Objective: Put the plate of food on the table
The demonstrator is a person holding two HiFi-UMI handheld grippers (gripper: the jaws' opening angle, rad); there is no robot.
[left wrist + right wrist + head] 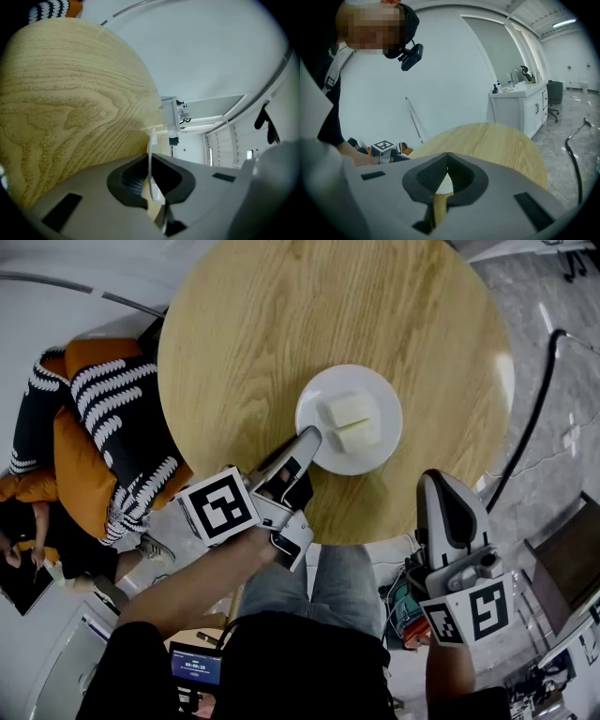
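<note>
i log: left gripper point(309, 437) clamped on plate point(375, 461) rim, its 8 o'clock; right gripper point(434, 480) pinched together, empty, at 5 o'clock of table point(281, 324).

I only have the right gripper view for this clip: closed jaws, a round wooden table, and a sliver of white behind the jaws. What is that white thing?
Observer: It is a white plate on the table, seen from above in the head view. It carries two pale blocks of food.
Operator: Is anything holding it?
Observer: Yes. The left gripper is shut on the plate's near rim. Its own view shows the thin white edge between the jaws.
Operator: Where does my gripper sit relative to the plate?
Observer: The right gripper is by the table's near edge, to the plate's right. It is clear of the plate and holds nothing.
</note>
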